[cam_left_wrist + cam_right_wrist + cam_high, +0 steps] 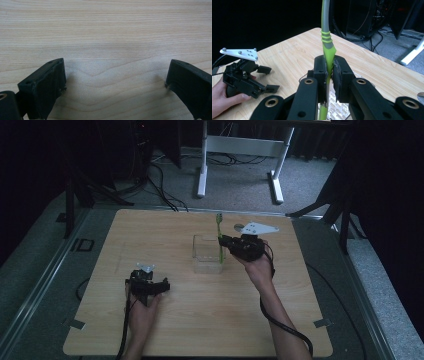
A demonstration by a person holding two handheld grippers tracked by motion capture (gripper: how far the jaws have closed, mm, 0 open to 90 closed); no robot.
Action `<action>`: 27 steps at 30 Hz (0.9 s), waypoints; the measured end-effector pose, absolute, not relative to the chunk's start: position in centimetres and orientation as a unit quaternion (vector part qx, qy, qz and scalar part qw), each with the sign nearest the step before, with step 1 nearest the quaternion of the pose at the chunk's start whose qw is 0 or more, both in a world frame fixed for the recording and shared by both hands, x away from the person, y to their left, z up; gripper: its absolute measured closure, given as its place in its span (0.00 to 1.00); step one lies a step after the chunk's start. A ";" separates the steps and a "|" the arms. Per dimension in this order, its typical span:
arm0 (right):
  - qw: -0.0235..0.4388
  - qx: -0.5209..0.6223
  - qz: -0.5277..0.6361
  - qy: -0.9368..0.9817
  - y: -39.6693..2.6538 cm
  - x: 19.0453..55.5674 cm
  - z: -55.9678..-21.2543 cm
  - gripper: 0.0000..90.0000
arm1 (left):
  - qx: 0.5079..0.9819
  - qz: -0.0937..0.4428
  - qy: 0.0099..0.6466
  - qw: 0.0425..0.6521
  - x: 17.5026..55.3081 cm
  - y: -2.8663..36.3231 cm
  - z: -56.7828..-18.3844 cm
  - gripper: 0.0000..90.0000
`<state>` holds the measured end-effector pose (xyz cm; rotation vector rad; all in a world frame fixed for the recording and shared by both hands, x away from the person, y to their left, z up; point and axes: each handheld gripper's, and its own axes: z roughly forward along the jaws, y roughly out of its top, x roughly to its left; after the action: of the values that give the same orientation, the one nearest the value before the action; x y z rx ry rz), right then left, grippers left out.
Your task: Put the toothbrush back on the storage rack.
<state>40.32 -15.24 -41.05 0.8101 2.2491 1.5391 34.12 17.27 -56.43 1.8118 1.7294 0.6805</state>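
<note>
In the high view, the right gripper (223, 241) holds a slim green and grey plastic toothbrush (219, 237) upright over a clear square plastic container (206, 254) on the pale wooden table (200, 330). The left gripper (150, 285) rests on the table, well apart from the container.

In the left gripper view, the left gripper's (115, 82) jaws stand wide over bare wood, nothing between them.

In the right gripper view, the right gripper's (329, 72) jaws clamp the toothbrush (326, 40) handle, which stands upright; the left gripper (244, 75) lies beyond.
</note>
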 end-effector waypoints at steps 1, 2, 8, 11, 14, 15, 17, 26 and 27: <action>0.150 0.282 0.536 0.782 -15.2 40.4 -41.1 0.91 | 0.672 0.252 0.641 0.270 34.1 17.3 -56.4 0.03; 0.150 0.284 0.537 0.780 -15.2 40.4 -41.1 0.91 | 0.673 0.252 0.641 0.270 34.1 17.3 -56.4 0.03; 0.150 0.290 0.540 0.776 -15.3 40.6 -41.2 0.91 | 0.673 0.252 0.641 0.270 34.1 17.3 -56.4 0.03; 0.150 0.292 0.542 0.774 -15.3 40.7 -41.2 0.91 | 0.672 0.252 0.641 0.270 34.1 17.3 -56.4 0.03; 0.152 0.293 0.543 0.772 -15.2 40.8 -41.2 0.91 | 0.672 0.252 0.642 0.270 34.1 17.3 -56.4 0.03; 0.152 0.294 0.544 0.771 -15.2 40.8 -41.2 0.91 | 0.672 0.252 0.642 0.270 34.1 17.3 -56.4 0.03; 0.152 0.295 0.544 0.771 -15.2 40.9 -41.2 0.91 | 0.672 0.252 0.642 0.270 34.1 17.3 -56.4 0.03; 0.154 0.300 0.546 0.767 -15.0 41.5 -41.5 0.91 | 0.672 0.253 0.641 0.270 34.1 17.3 -56.4 0.03; 0.155 0.300 0.546 0.767 -15.0 41.5 -41.5 0.91 | 0.672 0.253 0.641 0.270 34.1 17.3 -56.4 0.03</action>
<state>41.54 -14.95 -41.53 0.8594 2.1961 1.5636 34.13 17.27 -56.43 1.8117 1.7285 0.6807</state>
